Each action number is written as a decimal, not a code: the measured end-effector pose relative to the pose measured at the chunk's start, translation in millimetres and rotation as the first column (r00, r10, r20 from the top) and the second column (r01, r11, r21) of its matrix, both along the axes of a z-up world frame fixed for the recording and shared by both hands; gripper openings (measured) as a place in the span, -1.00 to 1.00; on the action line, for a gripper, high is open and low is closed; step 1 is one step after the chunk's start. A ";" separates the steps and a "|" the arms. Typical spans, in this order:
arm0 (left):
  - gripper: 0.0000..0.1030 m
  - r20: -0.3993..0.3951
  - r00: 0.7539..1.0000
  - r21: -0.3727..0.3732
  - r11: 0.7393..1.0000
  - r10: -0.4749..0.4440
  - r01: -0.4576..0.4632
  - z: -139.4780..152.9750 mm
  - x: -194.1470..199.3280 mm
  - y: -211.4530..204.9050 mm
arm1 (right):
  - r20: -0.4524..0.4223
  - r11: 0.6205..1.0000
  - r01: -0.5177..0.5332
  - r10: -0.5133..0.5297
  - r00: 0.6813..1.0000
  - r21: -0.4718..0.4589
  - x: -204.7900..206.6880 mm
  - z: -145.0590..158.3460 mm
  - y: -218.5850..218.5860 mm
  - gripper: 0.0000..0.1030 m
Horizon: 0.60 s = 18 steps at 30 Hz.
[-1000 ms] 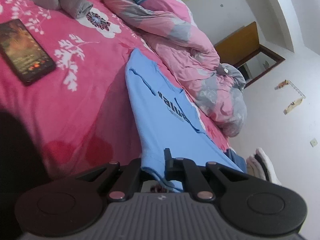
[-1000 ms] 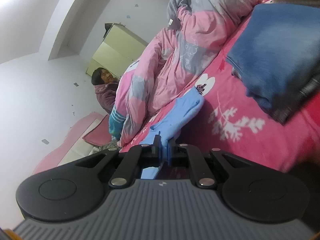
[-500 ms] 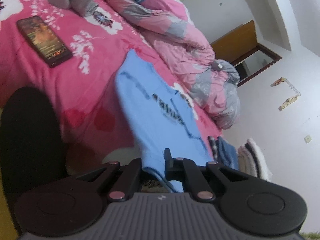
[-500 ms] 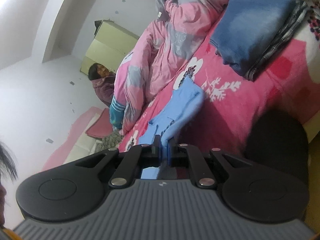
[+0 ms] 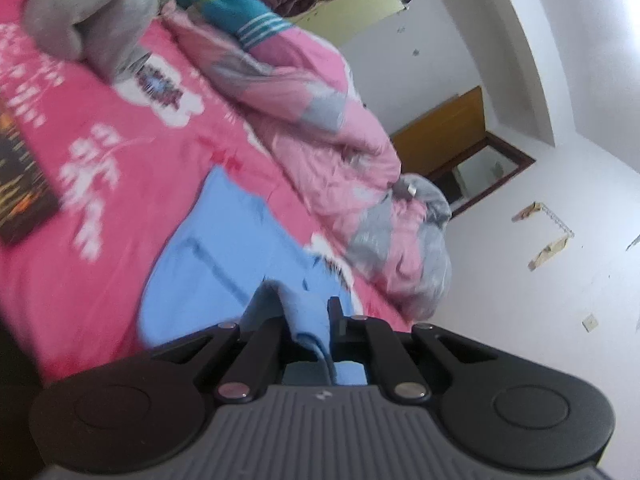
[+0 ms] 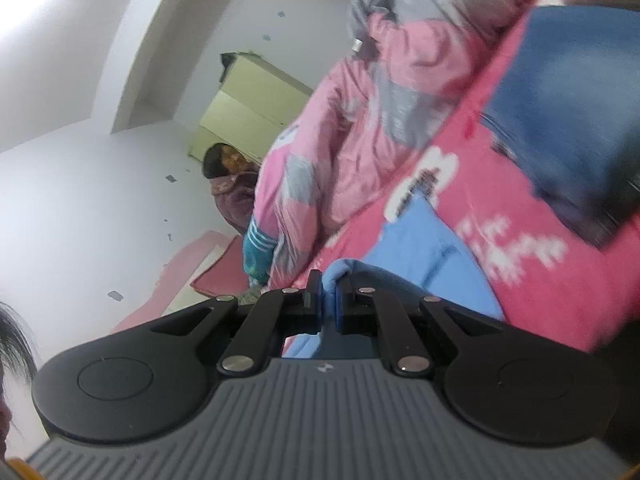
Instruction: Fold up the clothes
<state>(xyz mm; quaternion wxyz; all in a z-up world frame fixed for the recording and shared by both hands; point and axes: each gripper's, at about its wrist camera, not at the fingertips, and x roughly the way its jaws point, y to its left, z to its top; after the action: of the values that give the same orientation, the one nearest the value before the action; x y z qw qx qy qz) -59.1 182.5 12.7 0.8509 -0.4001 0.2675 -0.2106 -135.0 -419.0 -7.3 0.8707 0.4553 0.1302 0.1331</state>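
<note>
Left wrist view: left claw seen clamped tight on bunched edge of blue shirt. Rest of shirt spread on pink bedsheet, beside rumpled pink-grey quilt along far edge of bed. Dark phone seen on sheet at left; grey garment heaped near far corner.

Right wrist view: right claw pinched shut on another fold of blue shirt. Folded denim pile lying on bed at right. Seated person glimpsed beyond bed.

Each gripper, left and right, has a ribbed grey body, black linkage arms, silver rivets and round black discs.
</note>
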 end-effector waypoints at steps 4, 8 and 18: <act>-0.94 0.005 1.000 0.046 0.999 0.020 -0.020 2.6 60.0 -9.2 | 0.034 1.000 0.006 -0.005 0.999 -0.016 51.4 4.7 -4.3 -0.92; -0.94 0.008 0.999 0.080 0.996 0.045 -0.045 -2.6 126.9 -19.1 | 0.043 1.000 0.017 -0.016 0.999 -0.026 112.6 2.9 -13.3 -0.92; -0.94 -0.103 0.991 0.137 0.988 0.091 -0.077 -64.5 254.7 -28.9 | -0.072 0.999 0.025 -0.028 0.997 -0.041 255.6 -43.7 -23.9 -0.92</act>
<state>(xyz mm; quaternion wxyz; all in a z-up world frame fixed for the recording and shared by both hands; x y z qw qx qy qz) 195.7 153.6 -51.9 0.8679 -0.3645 0.3097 -0.1343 120.5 -442.8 -50.9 0.8760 0.4438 0.1584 0.1023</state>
